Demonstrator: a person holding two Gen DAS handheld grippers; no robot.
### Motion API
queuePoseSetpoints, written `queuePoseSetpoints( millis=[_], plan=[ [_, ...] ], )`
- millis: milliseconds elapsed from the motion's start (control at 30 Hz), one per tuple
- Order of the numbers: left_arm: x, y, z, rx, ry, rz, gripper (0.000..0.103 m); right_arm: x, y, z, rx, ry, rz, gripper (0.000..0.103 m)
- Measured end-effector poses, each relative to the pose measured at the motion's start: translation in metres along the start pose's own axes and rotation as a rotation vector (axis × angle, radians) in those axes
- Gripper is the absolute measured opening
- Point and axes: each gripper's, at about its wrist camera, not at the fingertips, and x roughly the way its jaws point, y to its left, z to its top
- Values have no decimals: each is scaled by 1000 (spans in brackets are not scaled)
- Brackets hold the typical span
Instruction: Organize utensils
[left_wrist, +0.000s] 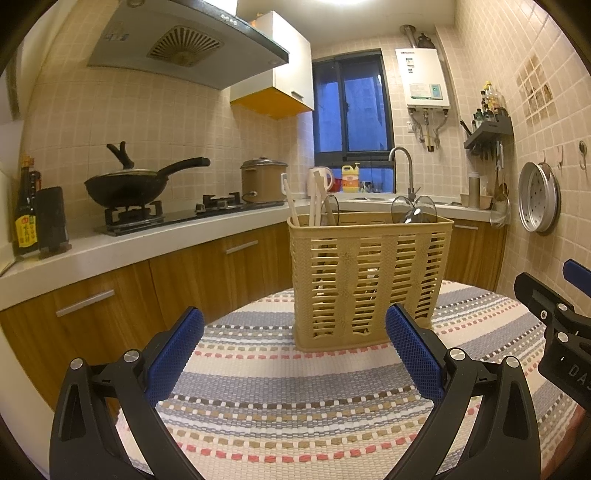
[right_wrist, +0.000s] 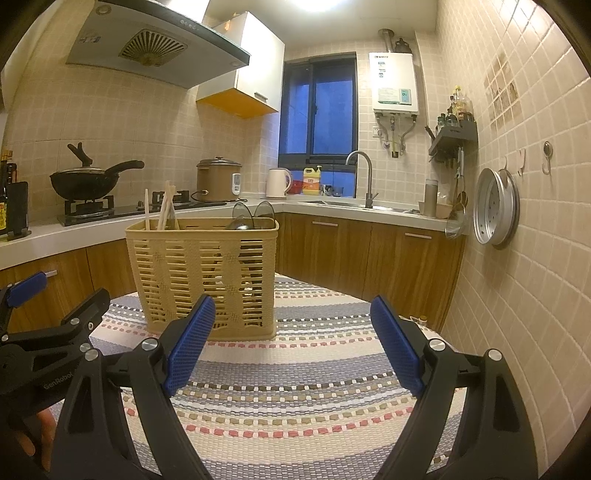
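Note:
A beige slotted plastic utensil basket (left_wrist: 369, 277) stands upright on a striped woven mat (left_wrist: 280, 387); it also shows in the right wrist view (right_wrist: 203, 273). Chopsticks (left_wrist: 316, 199) stick up from its left compartment, and dark spoons (left_wrist: 413, 210) from its right one; in the right wrist view the chopsticks (right_wrist: 166, 206) and spoons (right_wrist: 255, 214) show likewise. My left gripper (left_wrist: 295, 343) is open and empty, in front of the basket. My right gripper (right_wrist: 291, 332) is open and empty, in front and to the right of the basket.
A kitchen counter (left_wrist: 110, 240) runs along the left with a wok (left_wrist: 129, 184) on the stove and a brown pot (left_wrist: 262, 181). A sink with a faucet (right_wrist: 360, 173) lies at the back. A tiled wall (right_wrist: 517, 221) with a hanging steel pan (right_wrist: 495, 206) is close on the right.

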Motion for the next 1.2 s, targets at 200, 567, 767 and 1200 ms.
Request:
queuePoseSetpoints(
  millis=[200,567,767,1200],
  plan=[
    [0,0,-1,0,8,4,95,0,0,0,-1,-3,-5,83],
    [0,0,-1,-2,18,8,95,1,3,-1,-4,-2,-14,85],
    [1,0,0,-1,19,6,95,1,3,-1,-3,-2,-19,87],
    [1,-1,1,0,20,6,95,0,2,1,4,-9,-21,93]
  ],
)
